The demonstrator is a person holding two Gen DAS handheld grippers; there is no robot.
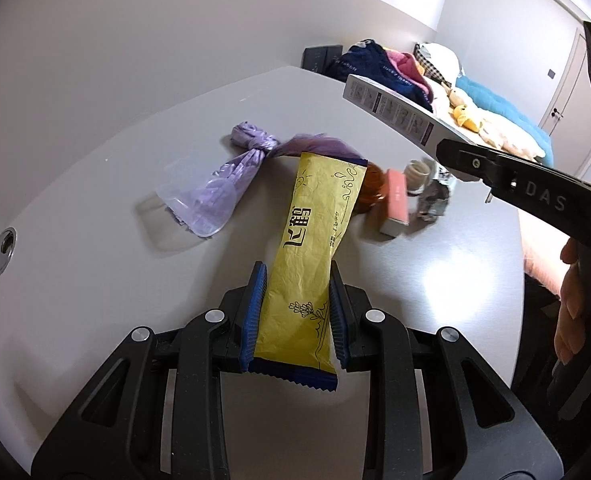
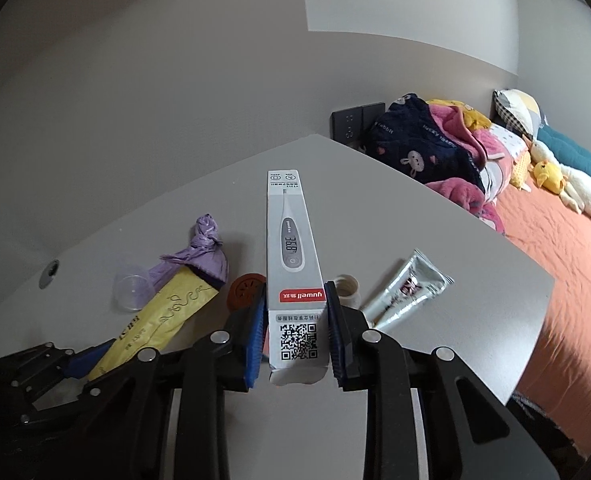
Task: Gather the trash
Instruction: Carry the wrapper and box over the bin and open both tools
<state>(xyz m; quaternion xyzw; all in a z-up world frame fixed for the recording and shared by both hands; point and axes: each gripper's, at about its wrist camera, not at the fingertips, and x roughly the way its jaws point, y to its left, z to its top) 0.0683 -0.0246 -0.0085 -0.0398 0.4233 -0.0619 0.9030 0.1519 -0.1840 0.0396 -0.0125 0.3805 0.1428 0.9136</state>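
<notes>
"yuwell" thermometer box (image 2: 293, 280), display "36.8"

Both views are evenly lit and mostly sharp. A bright glare spot lies on the table (image 1: 447, 276) at lower right. Fisheye bending and dark corners frame the edges.

The yellow wrapper (image 1: 307, 248) hides most of the orange lid (image 1: 371, 188).
</notes>
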